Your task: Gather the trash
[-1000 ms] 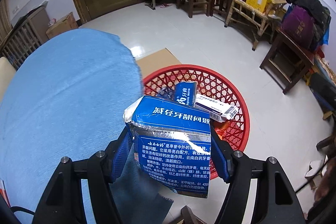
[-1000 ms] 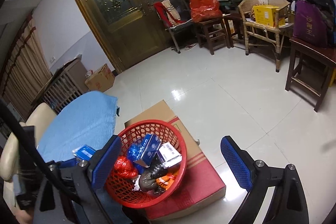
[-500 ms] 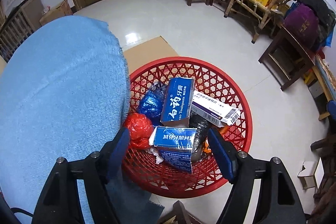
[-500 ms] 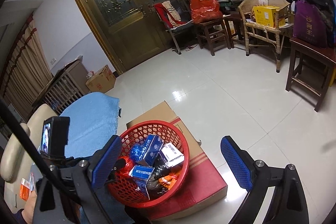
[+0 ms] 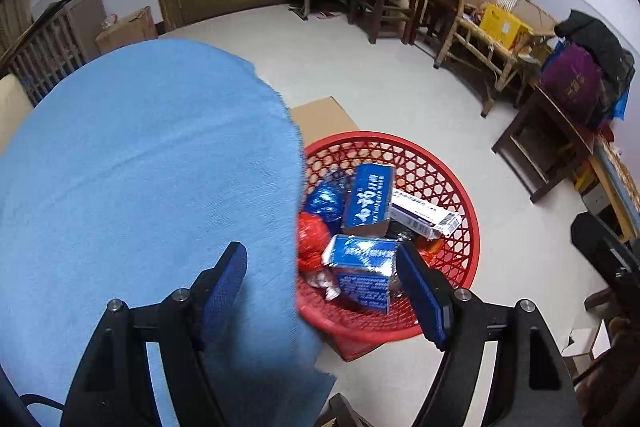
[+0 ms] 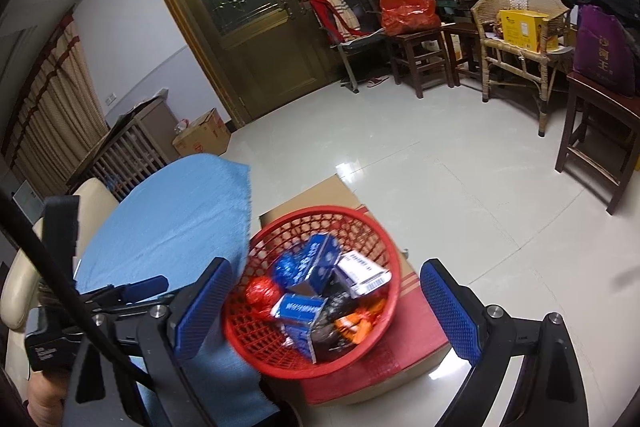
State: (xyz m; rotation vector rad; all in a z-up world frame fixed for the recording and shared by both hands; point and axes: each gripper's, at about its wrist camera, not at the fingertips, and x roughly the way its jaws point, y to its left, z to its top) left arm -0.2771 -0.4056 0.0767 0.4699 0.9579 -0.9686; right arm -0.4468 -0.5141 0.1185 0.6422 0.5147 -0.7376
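A red plastic basket (image 5: 436,163) (image 6: 376,231) stands on a cardboard box beside the blue-covered table (image 5: 140,167) (image 6: 172,211). In it lie a blue and silver toothpaste box (image 5: 362,269) (image 6: 300,309), a second blue box (image 5: 368,201), a white barcoded box (image 5: 424,215), a red wrapper (image 5: 310,239) and a blue wrapper (image 5: 324,201). My left gripper (image 5: 320,287) is open and empty, over the table edge and basket rim. My right gripper (image 6: 324,307) is open and empty above the basket.
The cardboard box (image 6: 380,359) under the basket sits on a pale tiled floor (image 6: 460,167). Wooden stools and a wicker chair (image 6: 516,39) line the far wall by a brown double door (image 6: 264,15). A dark wooden stool (image 5: 548,143) stands right.
My left gripper opened and dropped the blue and silver toothpaste box into the basket, then drew back left over the table. My right gripper stayed open and shifted slightly.
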